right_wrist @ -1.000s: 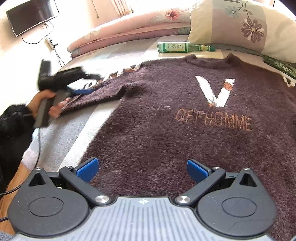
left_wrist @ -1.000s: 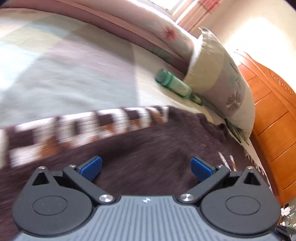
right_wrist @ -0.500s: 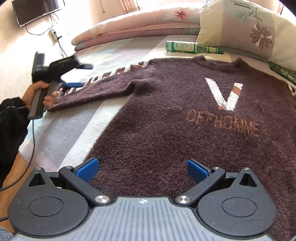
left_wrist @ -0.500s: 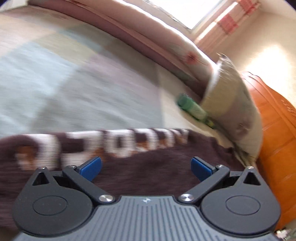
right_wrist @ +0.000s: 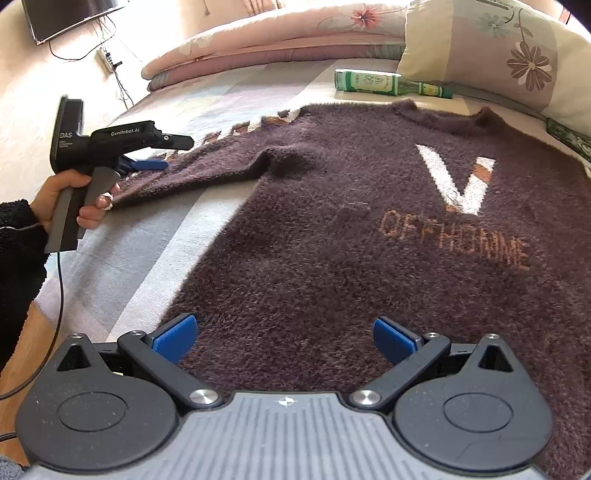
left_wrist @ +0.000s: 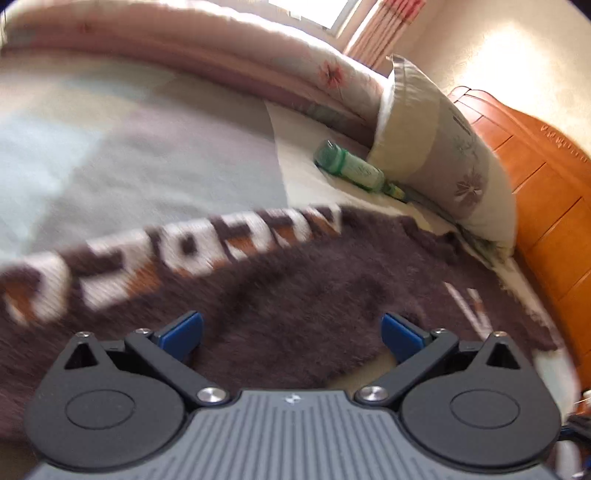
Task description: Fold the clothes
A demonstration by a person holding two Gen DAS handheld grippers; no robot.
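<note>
A fuzzy dark brown sweater (right_wrist: 332,229) with a white V and orange lettering lies flat on the bed. Its left sleeve (left_wrist: 258,280), with white and orange letters along it, stretches out sideways. My left gripper (left_wrist: 291,332) hovers open just over this sleeve, its blue pads spread wide; the right wrist view shows it from the side, the left gripper (right_wrist: 162,155) held by a hand. My right gripper (right_wrist: 282,338) is open over the sweater's lower hem, with nothing between its fingers.
A green glass bottle (right_wrist: 384,83) lies on the bed by a flowered pillow (right_wrist: 498,55). A rolled pink quilt (right_wrist: 277,33) runs along the far side. An orange wooden headboard (left_wrist: 535,192) stands behind the pillow. The bed's edge (right_wrist: 74,295) and wood floor are at left.
My left gripper has shifted along the sleeve and tilted, so more of the sleeve and sweater body fills its view. The right gripper has crept slightly closer to the hem. Both stay open.
</note>
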